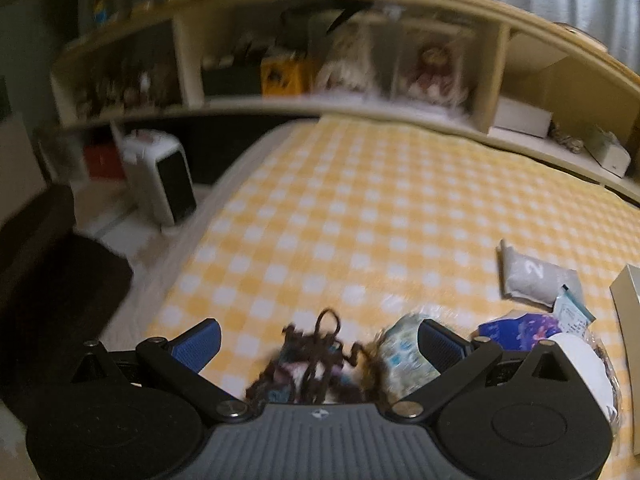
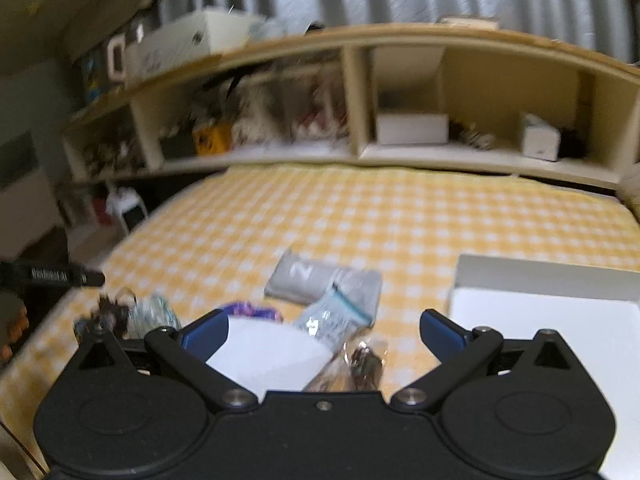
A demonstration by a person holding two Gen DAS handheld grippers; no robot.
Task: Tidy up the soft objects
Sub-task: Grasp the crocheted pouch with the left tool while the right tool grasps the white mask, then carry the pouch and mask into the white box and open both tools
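Note:
Soft items lie on a bed with a yellow checked cover (image 1: 360, 208). My left gripper (image 1: 320, 340) is open above a dark brown tangled yarn-like piece (image 1: 316, 356), with a light patterned soft bundle (image 1: 404, 352) by its right finger. My right gripper (image 2: 320, 330) is open over a white soft item (image 2: 268, 352) and a clear wrapped dark object (image 2: 360, 364). A grey pouch marked 2 (image 2: 320, 280) (image 1: 536, 276), a small teal-edged packet (image 2: 332, 316) and a purple item (image 2: 252, 310) lie beyond. A white open box (image 2: 560, 320) sits at the right.
A wooden headboard shelf (image 2: 360, 152) with dolls, boxes and clutter runs along the bed's far side. A white heater (image 1: 160, 176) stands on the floor left of the bed. The left gripper's black body (image 2: 52, 276) shows at the right view's left edge.

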